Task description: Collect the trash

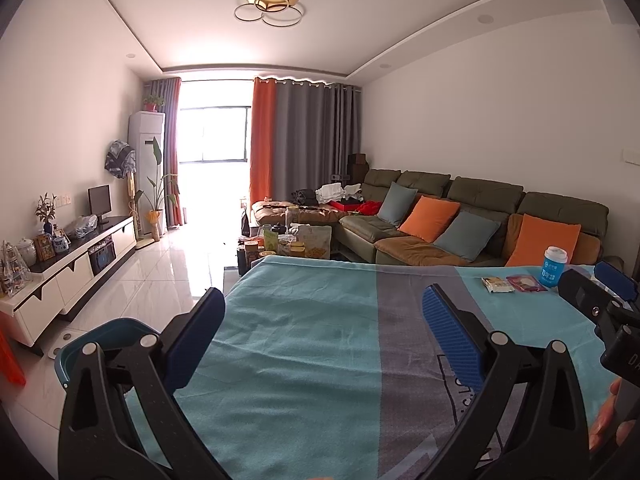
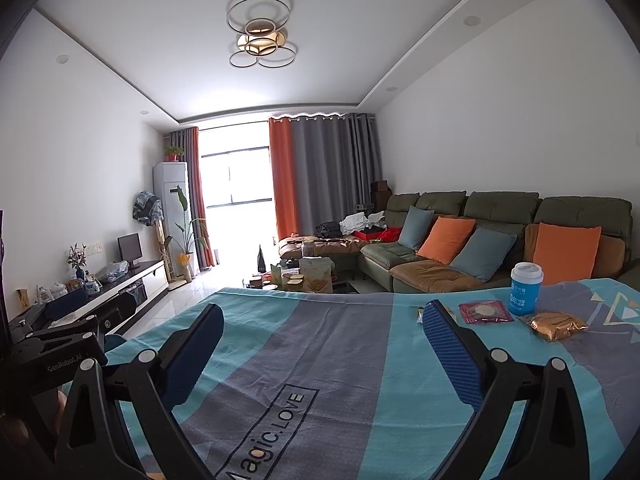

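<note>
- My right gripper [image 2: 320, 344] gapes wide, holding nothing; the left gripper [image 1: 320, 328] likewise.
- Ahead-right of it on the cloth-covered table [image 2: 304, 344]: red wrapper [image 2: 485, 312], gold wrapper [image 2: 558, 325], cup [image 2: 526, 288].
- I judge the right is nearer.

We see a long green sofa [image 2: 460, 216] with orange and blue pillows [image 2: 444, 240]. Gray and orange curtains [image 2: 320, 176] hang by the bright window [image 2: 236, 180]. A small screen [image 2: 129, 247] sits on the white TV stand [image 1: 76, 268]. A ring lamp [image 2: 260, 36] hangs above us.
</note>
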Demonstrator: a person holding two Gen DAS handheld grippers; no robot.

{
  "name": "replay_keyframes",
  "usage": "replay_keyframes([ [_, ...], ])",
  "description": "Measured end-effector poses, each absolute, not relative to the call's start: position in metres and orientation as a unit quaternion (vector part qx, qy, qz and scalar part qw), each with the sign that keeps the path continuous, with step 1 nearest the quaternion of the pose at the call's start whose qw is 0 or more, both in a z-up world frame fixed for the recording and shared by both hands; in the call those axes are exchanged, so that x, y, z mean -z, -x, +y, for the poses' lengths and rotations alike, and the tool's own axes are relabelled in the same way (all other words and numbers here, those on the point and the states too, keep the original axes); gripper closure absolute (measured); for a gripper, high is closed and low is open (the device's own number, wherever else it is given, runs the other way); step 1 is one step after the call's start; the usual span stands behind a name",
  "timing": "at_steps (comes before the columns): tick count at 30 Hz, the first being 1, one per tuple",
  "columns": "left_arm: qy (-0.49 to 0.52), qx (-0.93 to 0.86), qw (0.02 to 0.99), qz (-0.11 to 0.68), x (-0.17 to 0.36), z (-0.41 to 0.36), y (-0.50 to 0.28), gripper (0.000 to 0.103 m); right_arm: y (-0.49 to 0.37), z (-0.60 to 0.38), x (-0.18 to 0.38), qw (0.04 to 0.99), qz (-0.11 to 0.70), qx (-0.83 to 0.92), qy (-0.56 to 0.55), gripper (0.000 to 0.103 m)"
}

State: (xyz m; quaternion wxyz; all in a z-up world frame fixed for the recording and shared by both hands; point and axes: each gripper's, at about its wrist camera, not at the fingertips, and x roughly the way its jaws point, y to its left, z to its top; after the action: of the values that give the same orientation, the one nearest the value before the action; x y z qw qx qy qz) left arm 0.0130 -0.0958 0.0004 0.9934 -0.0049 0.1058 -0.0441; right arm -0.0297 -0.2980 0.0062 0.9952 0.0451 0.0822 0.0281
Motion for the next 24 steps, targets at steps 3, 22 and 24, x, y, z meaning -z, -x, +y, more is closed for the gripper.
replay_keyframes([
  [3, 0.005, 0.045, 0.993, 0.105, -0.0004, -0.0955, -0.0127, 0.006, 0.0295, -0.298, -0.0061, 0.995, 0.083, -0.028, -0.046, 0.007],
  [22, 0.001, 0.055, 0.993, 0.107, -0.0001, -0.0977, -0.018, 0.006, 0.0297, -0.2973, -0.0035, 0.995, 0.086, -0.028, -0.052, 0.007],
  [24, 0.0, 0.056, 0.993, 0.105, 0.0002, -0.0978, -0.0182, 0.006, 0.0295, -0.2975, -0.0025, 0.995, 0.086, -0.026, -0.053, 0.007],
])
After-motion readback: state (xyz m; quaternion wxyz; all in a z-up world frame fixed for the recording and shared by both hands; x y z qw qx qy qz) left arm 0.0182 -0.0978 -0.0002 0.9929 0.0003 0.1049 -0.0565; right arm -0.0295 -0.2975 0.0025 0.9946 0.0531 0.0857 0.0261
